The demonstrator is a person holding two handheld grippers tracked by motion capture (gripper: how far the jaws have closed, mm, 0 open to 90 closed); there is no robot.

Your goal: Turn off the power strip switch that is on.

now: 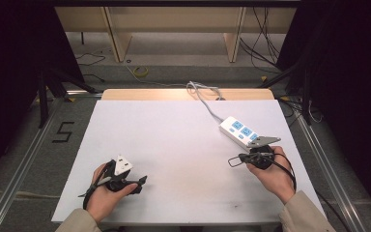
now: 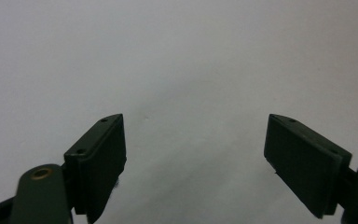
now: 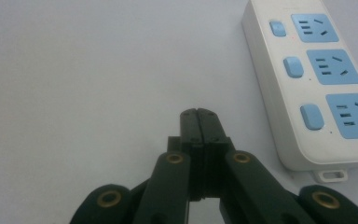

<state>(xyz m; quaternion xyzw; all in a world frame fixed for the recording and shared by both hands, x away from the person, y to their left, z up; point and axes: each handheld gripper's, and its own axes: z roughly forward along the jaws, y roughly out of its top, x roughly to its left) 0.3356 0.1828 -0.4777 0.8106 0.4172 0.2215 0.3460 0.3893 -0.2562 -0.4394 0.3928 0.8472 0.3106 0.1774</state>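
Observation:
A white power strip (image 1: 240, 131) with three blue sockets and blue switches lies at the right of the white table top (image 1: 174, 140). Its white cord (image 1: 203, 99) runs off the back edge. My right gripper (image 1: 239, 158) rests just in front of the strip's near end; in the right gripper view its jaws (image 3: 199, 113) are pressed together with nothing between them, and the strip (image 3: 317, 79) lies to their right, apart from them. My left gripper (image 1: 142, 181) sits near the front left of the table. It stands wide open (image 2: 195, 119) over bare white surface.
The table's wooden back edge (image 1: 183, 93) faces a floor with loose cables (image 1: 140, 71) and wooden furniture legs (image 1: 118, 43). A "5" mark (image 1: 63, 131) is on the floor at left. Dark stands (image 1: 43, 96) flank both sides.

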